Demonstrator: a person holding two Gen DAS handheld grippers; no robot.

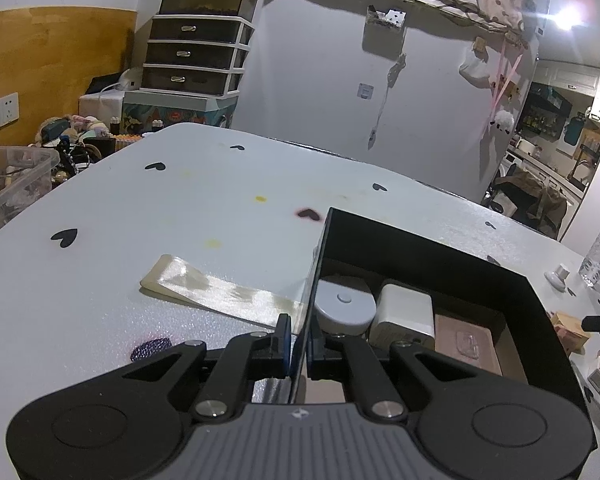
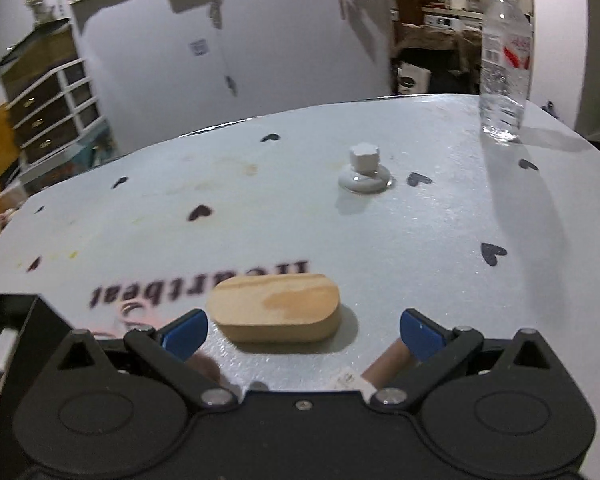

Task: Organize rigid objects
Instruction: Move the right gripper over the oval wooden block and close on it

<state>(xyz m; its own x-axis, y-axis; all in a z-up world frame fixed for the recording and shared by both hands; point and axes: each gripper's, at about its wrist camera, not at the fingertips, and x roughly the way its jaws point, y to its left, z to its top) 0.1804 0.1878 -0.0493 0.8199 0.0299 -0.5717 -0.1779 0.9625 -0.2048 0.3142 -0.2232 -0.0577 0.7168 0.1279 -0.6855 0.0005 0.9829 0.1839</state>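
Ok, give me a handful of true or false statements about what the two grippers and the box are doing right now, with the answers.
1. The left gripper is shut on the black box wall. True.
2. The right gripper is shut on the wooden block. False: its jaws stand open, the block lying on the table ahead of them.
3. The box holds a round white object beside a white charger. True.
4. The water bottle lies on its side. False: it stands upright.
5. The box is empty. False: several things sit inside.
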